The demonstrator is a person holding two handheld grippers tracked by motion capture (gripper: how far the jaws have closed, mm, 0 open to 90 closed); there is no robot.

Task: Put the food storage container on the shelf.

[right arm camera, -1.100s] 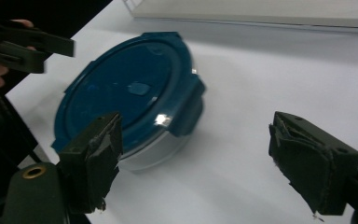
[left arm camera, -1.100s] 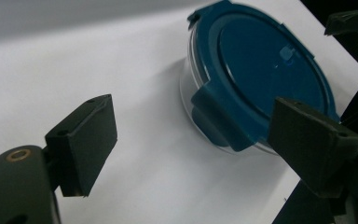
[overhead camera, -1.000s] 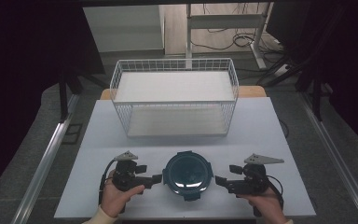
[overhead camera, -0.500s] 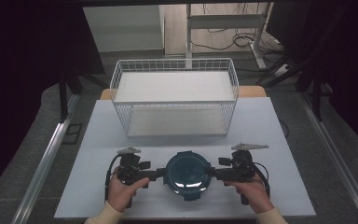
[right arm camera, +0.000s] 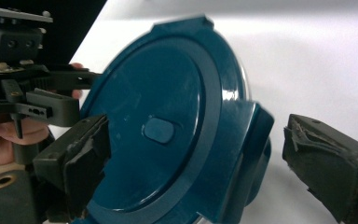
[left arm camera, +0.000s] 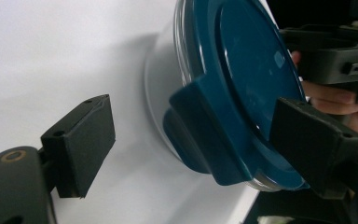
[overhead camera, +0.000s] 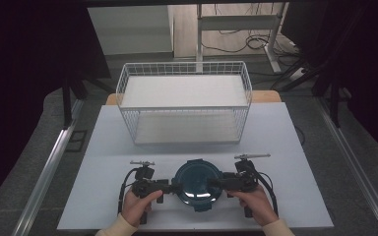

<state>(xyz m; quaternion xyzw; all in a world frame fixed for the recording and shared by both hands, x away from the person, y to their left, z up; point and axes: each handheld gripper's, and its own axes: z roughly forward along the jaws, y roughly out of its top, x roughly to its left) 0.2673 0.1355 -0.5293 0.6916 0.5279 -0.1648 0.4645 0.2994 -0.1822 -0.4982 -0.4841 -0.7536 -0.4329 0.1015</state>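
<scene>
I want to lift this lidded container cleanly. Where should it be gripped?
Grip the round teal-lidded container by its two opposite latch tabs, one gripper from each side, fingers straddling each flap. The tabs protrude from an otherwise smooth round rim, probably giving the surest purchase.

3 cams: one overhead, two on the grippers.
High view looks forward and down on table [overhead camera: 295,147]; gripper views sit close, facing opposite sides of the blue lidded container [overhead camera: 197,183], shared by all.

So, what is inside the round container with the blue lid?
It cannot be seen. The blue lid covers the container from above. In the left gripper view a strip of clear wall shows below the lid, but no contents are visible through it.
</scene>
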